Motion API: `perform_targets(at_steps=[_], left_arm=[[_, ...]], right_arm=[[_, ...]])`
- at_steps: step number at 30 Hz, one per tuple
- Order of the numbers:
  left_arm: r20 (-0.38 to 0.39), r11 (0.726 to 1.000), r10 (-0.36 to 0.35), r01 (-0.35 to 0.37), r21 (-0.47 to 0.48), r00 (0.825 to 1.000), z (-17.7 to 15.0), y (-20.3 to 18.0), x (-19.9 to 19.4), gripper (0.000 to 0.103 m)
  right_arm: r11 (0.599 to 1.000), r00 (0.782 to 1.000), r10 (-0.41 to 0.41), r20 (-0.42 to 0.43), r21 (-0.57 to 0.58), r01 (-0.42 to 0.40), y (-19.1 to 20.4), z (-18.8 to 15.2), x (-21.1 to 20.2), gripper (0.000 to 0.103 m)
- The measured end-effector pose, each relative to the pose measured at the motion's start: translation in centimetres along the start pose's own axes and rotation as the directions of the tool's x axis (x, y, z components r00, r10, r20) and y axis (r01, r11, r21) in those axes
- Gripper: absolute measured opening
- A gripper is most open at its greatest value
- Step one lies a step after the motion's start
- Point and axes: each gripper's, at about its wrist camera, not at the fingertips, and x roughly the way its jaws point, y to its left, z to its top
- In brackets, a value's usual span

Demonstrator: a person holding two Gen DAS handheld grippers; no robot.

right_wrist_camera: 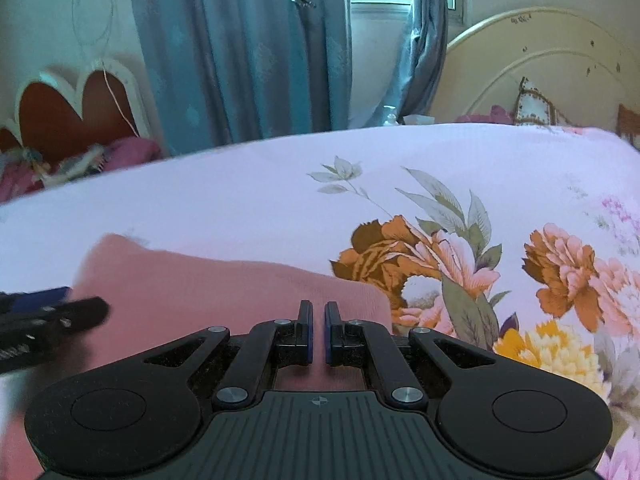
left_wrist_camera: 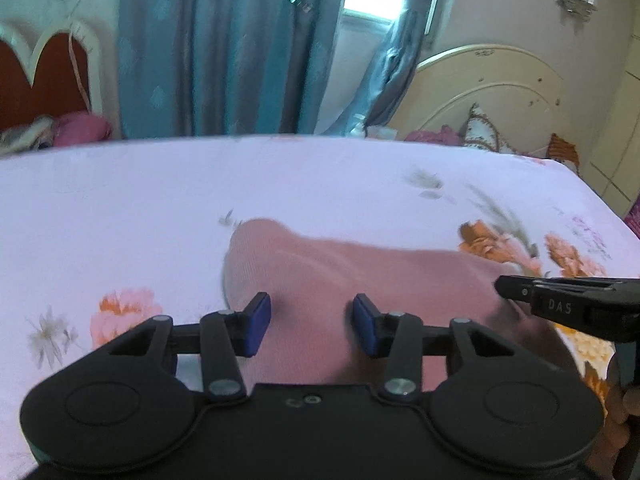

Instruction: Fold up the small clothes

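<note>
Black right claw (left_wrist_camera: pixel 502 286) bears "DAS" lettering, above pink garment (left_wrist_camera: pixel 340 280).

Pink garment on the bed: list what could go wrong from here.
1. The left claw stands open over the pink garment, its pads not pressing the cloth, so that side may stay behind and the fold go crooked.
2. The right claw is shut near the garment's edge; whether it has cloth is unclear, so it could come away empty.
3. A low pinch might also catch the floral bedsheet.

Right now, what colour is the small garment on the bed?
Plain dusty pink garment, no print; the left wrist view shows it best.
</note>
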Motion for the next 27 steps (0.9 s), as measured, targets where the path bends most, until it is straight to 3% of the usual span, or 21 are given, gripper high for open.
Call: perform_targets(at_steps=[4, 12, 17, 27], left_arm=[[-0.004, 1.0, -0.014, 0.014, -0.025, 1.0, 0.1, 0.4, 0.3, 0.048], [-0.001, 1.0, 0.014, -0.014, -0.001, 1.0, 0.0, 0.2, 1.2, 0.052], [0.01, 0.999, 0.032, -0.032, 0.013, 0.999, 0.1, 0.1, -0.1, 0.056], [0.048, 0.999, 0.024, -0.026, 0.037, 0.999, -0.5, -1.0, -4.2, 0.056]], right_arm=[[1.0, 1.0, 0.003, -0.012, 0.022, -0.002, -1.2, -0.3, 0.8, 0.002], [0.999, 1.0, -0.005, 0.005, -0.051, 0.005, -0.7, -0.5, 1.6, 0.002], [0.999, 0.999, 0.037, 0.031, -0.002, -0.037, -1.2, 0.0, -1.1, 0.002], [0.995, 0.994, 0.095, 0.06, -0.013, -0.094, -0.2, -1.1, -6.6, 0.002]])
